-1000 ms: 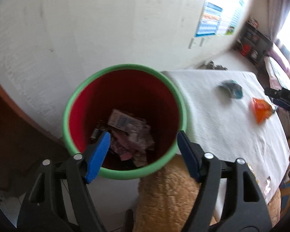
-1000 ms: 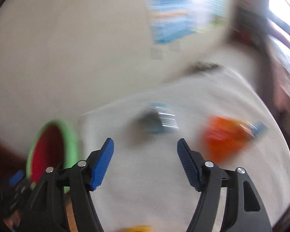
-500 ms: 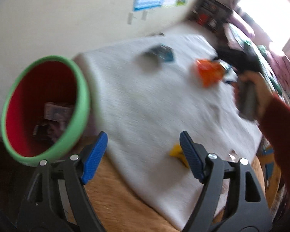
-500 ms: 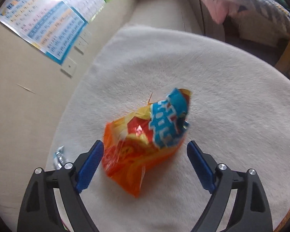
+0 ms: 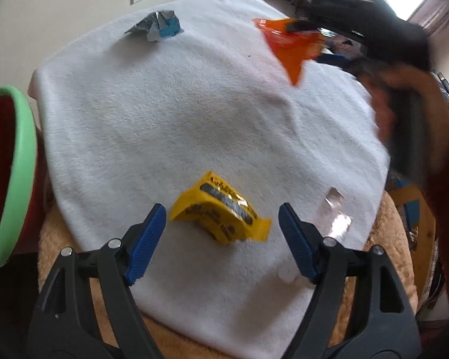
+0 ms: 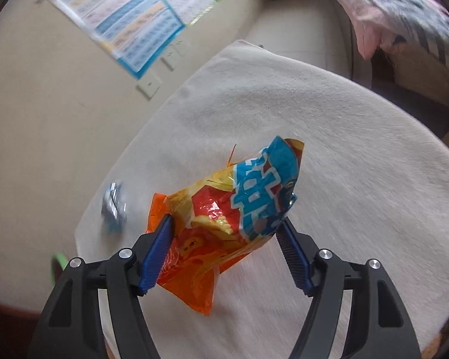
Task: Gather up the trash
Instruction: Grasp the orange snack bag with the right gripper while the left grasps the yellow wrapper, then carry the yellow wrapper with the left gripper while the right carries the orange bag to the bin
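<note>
The white cloth (image 5: 194, 113) fills the view, spread over a tan fuzzy surface (image 5: 383, 239) that shows past its near and right edges. At the cloth's left edge stands the red bin (image 5: 3, 179) with its green rim, mouth open toward the cloth. Biggest piece of trash: the orange chip bag (image 6: 224, 224), crinkled and glossy, with a blue-and-white logo panel on its upper part. The right gripper (image 6: 224, 245) has it, both blue pads pressing its sides and the jaws about halfway closed around the bunched foil; in the left wrist view the bag hangs over the cloth's far right part, its lower corner pointing down. Next, the yellow wrapper (image 5: 221, 218), folded into a hump with dark print, lies near the cloth's near edge. The left gripper (image 5: 221, 239) is spread wide and holds nothing, the wrapper sitting between its fingertips, slightly ahead of them, touching neither. Open cloth runs wide from there to the far edge. Smallest, a grey-and-blue crumpled wrapper (image 5: 158, 27) sits at the far edge, well apart from both grippers.
</note>
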